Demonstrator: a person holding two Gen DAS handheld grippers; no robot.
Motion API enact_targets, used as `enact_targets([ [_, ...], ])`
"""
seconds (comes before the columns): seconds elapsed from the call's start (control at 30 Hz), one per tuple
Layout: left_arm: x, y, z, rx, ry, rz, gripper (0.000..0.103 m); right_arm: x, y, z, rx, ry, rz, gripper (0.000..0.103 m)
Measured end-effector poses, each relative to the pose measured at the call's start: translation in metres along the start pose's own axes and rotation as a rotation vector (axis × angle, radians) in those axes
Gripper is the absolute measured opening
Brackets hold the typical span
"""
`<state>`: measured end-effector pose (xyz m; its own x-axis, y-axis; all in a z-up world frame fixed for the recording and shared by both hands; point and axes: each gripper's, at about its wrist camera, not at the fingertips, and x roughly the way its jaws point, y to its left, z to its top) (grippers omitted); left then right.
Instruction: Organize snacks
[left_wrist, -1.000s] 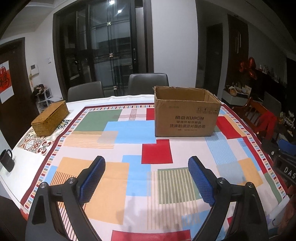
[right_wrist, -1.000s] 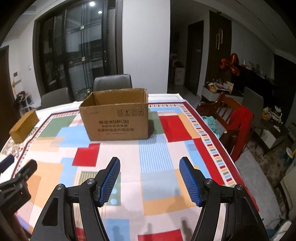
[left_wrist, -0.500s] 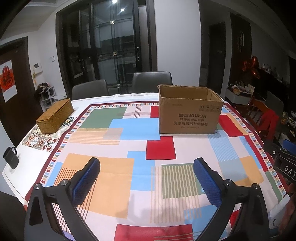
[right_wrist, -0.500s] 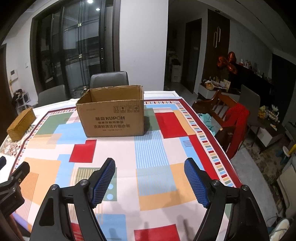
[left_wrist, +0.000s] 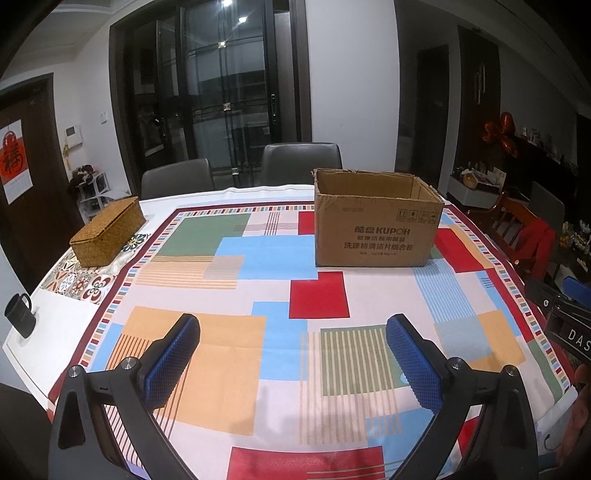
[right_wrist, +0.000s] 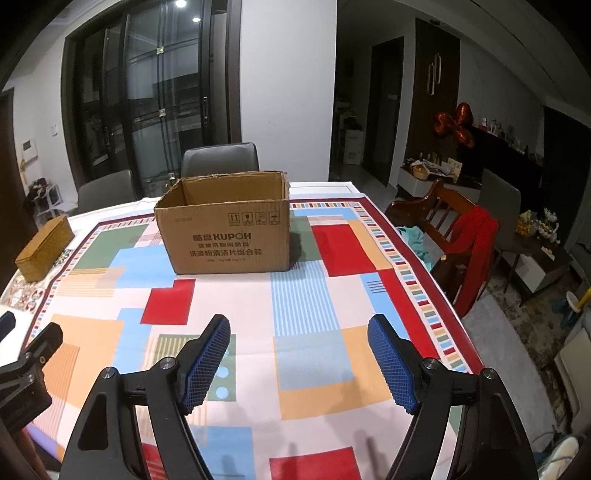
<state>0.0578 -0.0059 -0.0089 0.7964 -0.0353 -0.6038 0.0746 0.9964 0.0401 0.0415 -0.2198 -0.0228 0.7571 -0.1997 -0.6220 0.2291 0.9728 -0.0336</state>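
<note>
On the left of the surface (left_wrist: 369, 295), a black mug (left_wrist: 20, 319) stands near the edge and a lidded wicker box (left_wrist: 107, 230) sits beyond it, its contents hidden. The left tongs (left_wrist: 293, 363) hover over the patterned cloth with jaws wide and nothing between them. Right of centre stands an open carton (left_wrist: 373, 236); only bare inner walls show, and its floor is out of sight, so I cannot tell what it holds. The right tongs (right_wrist: 299, 363) hover with jaws fairly wide and empty, well short of the carton. No snacks show in either view, so the task's things are yet to be found. The step in hand looks like a ready pose; doing it well likely means first locating the snacks, then approaching each with jaws open and carrying it clear over the carton's rim.
</note>
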Motion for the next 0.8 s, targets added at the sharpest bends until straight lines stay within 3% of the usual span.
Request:
enact_targets([
  [0.8,-0.0011,-0.0021,0.0033,0.005,-0.014,0.0,0.103,-0.0047,0.0017,0.0015,0.003,-0.016,0.003,0.078],
])
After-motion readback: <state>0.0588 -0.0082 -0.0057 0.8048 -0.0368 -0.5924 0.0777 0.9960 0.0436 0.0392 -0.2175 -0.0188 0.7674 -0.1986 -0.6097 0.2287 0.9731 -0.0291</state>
